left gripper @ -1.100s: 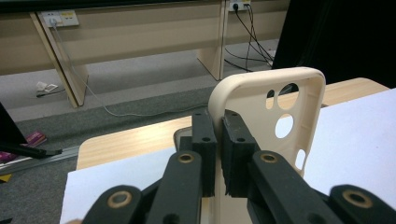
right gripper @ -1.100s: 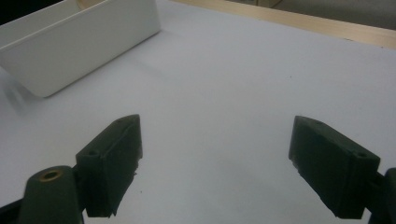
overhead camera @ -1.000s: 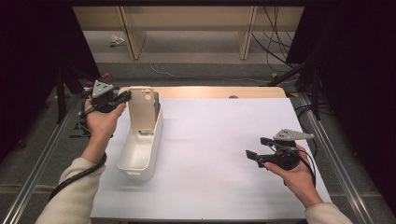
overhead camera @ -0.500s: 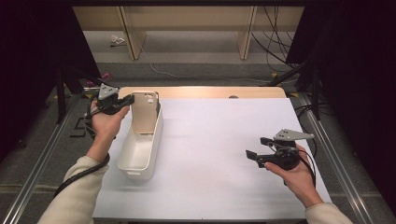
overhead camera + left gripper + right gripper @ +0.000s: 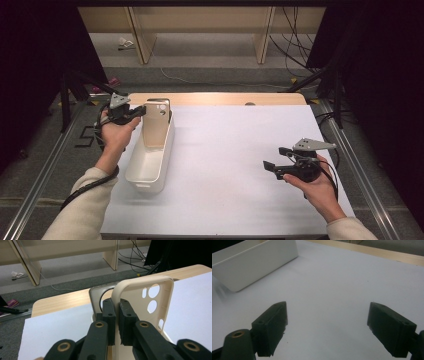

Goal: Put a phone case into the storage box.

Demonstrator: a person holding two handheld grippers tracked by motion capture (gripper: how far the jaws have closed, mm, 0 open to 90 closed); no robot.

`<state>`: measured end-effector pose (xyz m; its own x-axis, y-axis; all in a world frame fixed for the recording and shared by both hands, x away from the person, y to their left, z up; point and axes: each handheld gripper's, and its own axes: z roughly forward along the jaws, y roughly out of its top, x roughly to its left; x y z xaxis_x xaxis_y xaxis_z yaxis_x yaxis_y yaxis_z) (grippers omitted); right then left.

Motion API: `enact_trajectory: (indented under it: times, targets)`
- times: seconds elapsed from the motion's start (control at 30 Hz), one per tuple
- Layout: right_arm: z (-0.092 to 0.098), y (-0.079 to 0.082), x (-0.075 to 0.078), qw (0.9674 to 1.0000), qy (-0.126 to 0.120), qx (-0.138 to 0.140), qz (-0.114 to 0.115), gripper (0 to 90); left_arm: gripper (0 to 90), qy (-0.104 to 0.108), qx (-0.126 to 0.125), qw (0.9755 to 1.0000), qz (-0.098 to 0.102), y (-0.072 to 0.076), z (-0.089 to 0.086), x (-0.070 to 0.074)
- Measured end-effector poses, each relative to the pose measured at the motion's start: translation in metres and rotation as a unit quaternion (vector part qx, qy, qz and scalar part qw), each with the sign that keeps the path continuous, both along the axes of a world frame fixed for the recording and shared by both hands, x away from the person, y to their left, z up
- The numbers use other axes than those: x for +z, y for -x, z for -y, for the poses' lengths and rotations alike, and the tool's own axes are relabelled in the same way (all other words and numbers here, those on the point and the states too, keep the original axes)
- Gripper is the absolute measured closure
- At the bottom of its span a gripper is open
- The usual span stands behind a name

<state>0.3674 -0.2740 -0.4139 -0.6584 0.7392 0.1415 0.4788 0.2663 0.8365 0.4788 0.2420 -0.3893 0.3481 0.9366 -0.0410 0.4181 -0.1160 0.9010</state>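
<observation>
A beige phone case point(image 5: 156, 125) with camera cut-outs stands upright in the far end of a long white bin point(image 5: 150, 167) at the table's left. My left gripper point(image 5: 141, 111) is shut on the case's left edge. In the left gripper view the two jaws pinch that case's point(image 5: 152, 297) rim, and my left gripper point(image 5: 117, 315) points at a grey frame with a round ring point(image 5: 100, 293) just behind it. My right gripper point(image 5: 275, 157) hovers low over the white sheet at the right, open, with nothing between its jaws. The right gripper view shows my right gripper point(image 5: 329, 327) wide apart and the bin point(image 5: 254, 262) at the upper left.
A white sheet point(image 5: 225, 150) covers the table, with a strip of bare wood point(image 5: 215, 98) along the far edge. Metal rails point(image 5: 45, 160) run down both sides. Wooden shelf legs point(image 5: 140, 35) and cables point(image 5: 295, 45) are on the floor beyond.
My left hand has come down and a little to the right, lowering the phone case deeper into the bin. The right hand has stayed where it was.
</observation>
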Motion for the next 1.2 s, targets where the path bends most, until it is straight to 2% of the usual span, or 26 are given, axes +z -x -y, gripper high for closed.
enact_trajectory:
  times: [0.37, 1.2]
  targets:
    - [0.000, 0.000, 0.000, 1.0000, 0.000, 0.000, 0.000, 17.4, 84.2, 0.000, 0.003, 0.9999, -0.010, -0.006, -0.002, -0.010]
    - [0.000, 0.000, -0.001, 1.0000, 0.000, 0.001, 0.000, 17.4, 81.2, -0.030, 0.006, 0.9992, -0.024, -0.023, -0.004, -0.019]
